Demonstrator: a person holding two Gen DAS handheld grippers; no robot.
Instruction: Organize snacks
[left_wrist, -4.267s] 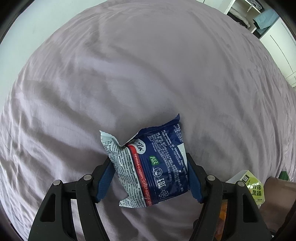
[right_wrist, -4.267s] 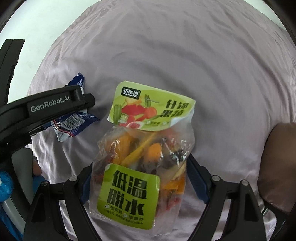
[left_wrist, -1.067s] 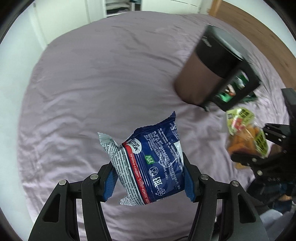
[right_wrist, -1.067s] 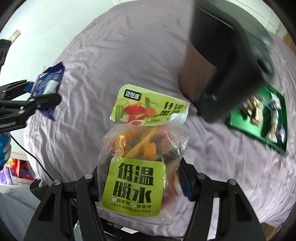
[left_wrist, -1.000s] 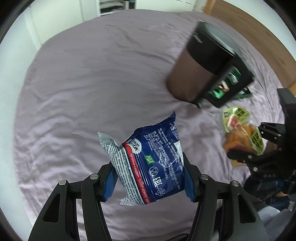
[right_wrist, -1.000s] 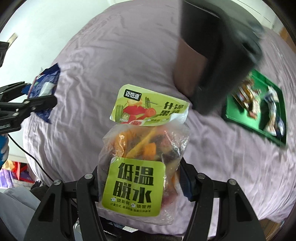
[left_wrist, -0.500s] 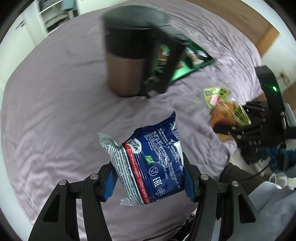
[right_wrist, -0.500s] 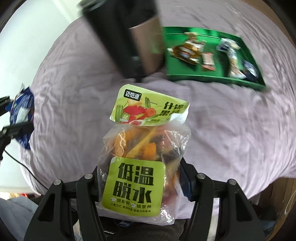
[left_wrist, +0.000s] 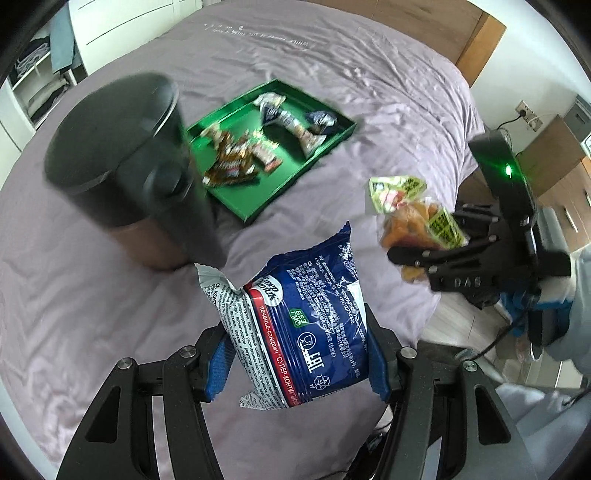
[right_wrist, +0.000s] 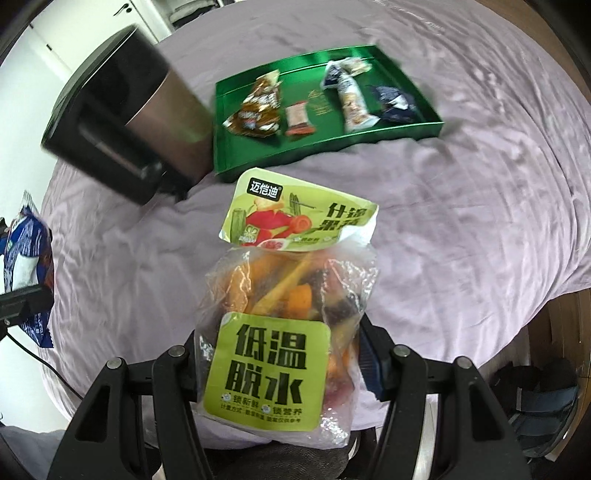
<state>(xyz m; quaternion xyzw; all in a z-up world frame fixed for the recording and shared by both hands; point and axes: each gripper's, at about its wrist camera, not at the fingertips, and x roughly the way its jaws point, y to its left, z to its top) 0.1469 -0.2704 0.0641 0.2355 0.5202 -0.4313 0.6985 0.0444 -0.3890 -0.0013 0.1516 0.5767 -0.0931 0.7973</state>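
Between our left jaws we see a navy-blue packet (left_wrist: 306, 325) with a red stripe, white panel and white print. Between our right jaws, the clear bag (right_wrist: 288, 295) shows orange, yellow and dark pieces under lime-green labels with black characters. Beyond both lie the lilac bedsheet (right_wrist: 461, 221), a glossy green tray (right_wrist: 406, 129) and a brown, black-topped bin (left_wrist: 122, 166).

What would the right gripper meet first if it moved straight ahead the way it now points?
Probably the green tray: the right gripper, shut on the dried fruit bag, points at its near wall. Depth is uncertain; purple bedsheet lies between.
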